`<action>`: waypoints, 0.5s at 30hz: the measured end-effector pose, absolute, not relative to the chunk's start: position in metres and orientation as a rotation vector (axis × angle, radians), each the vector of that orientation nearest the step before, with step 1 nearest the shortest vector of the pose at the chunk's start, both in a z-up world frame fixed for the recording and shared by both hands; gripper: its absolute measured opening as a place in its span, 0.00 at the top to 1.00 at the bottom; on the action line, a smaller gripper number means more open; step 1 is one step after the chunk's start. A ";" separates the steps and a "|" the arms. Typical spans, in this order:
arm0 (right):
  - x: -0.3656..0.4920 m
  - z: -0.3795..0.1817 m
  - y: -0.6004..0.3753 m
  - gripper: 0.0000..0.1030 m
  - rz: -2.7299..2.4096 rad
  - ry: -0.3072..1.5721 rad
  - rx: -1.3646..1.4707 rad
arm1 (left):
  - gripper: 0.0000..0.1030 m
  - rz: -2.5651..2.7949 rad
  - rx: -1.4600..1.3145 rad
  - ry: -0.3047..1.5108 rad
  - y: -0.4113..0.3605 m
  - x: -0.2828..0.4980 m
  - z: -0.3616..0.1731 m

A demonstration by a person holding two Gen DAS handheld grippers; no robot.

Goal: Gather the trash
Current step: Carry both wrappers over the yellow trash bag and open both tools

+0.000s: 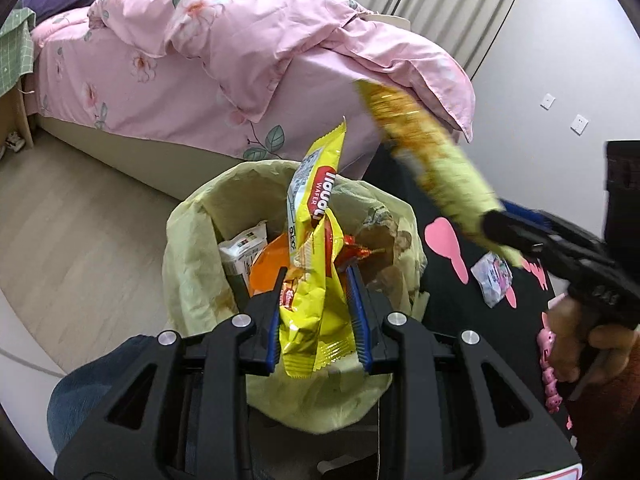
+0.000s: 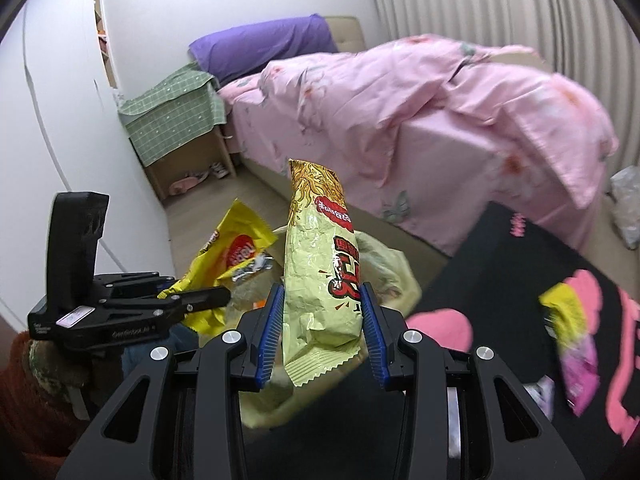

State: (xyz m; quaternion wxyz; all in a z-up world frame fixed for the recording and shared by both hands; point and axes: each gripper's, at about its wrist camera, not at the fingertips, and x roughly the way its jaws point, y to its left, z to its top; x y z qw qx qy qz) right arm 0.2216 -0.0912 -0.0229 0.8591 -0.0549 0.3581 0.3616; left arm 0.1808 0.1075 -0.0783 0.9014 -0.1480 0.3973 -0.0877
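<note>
- My left hand-held gripper (image 1: 316, 300) pinches the wafer wrapper (image 1: 316, 240) at frame centre, over the bin (image 1: 192, 264), ready to drop.
- My right hand-held gripper (image 2: 323, 328) pinches the noodle pack (image 2: 320, 264) at centre, beside the bin, next in.

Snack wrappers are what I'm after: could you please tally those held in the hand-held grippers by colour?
Bright yellow wrapper, left hand-held gripper: 1
Pale green wrapper, right hand-held gripper: 1
Total: 2

We see our left gripper (image 1: 316, 280) clamping a yellow wafer wrapper (image 1: 316, 248) over the lined bin (image 1: 192, 248). At three o'clock, our right gripper (image 1: 500, 228) holds a noodle packet (image 1: 432, 152).
</note>
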 end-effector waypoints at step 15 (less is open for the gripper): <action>0.266 -0.072 -0.071 0.42 0.832 0.867 0.017 | 0.37 -0.021 -0.467 0.758 0.151 0.184 -0.089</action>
